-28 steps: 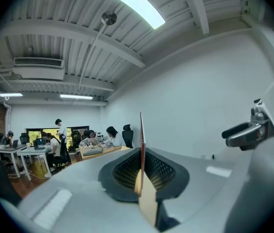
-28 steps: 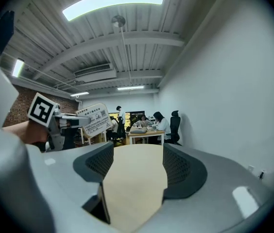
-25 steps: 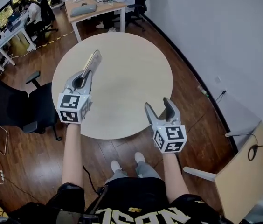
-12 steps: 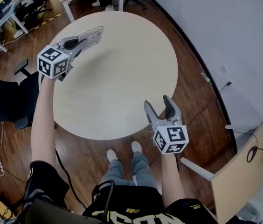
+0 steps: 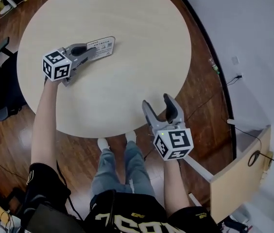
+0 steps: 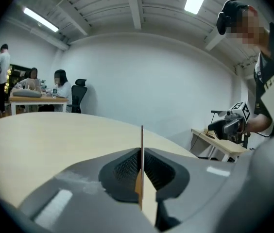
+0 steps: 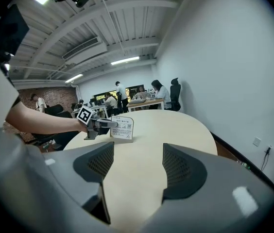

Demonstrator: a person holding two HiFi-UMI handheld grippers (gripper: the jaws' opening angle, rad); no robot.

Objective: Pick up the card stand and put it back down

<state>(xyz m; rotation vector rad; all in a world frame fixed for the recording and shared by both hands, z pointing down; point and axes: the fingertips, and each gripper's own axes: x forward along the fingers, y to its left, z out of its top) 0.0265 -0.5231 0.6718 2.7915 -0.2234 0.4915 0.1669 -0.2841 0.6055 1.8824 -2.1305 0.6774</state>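
The card stand [image 5: 103,46] is a thin white printed card, held by its left edge in my left gripper [image 5: 94,50], which is shut on it over the round table [image 5: 142,38]. In the left gripper view the card stand [image 6: 141,144] shows edge-on, pinched between the dark pads [image 6: 122,171]. The right gripper view shows the card stand [image 7: 122,127] upright, its lower edge at the tabletop; I cannot tell whether it touches. My right gripper [image 5: 157,101] hangs open with nothing in it at the table's near edge, well apart from the card.
The pale wooden table [image 7: 176,130] bears nothing else. A white wall [image 5: 253,28] curves close on the right. A small side table [image 5: 236,171] stands at the lower right, and a black office chair [image 5: 1,86] at the left. People sit at desks [image 7: 142,101] far behind.
My left gripper has come down and nearer with the card stand, from raised over the far left rim to low over the table. The right gripper has barely moved.
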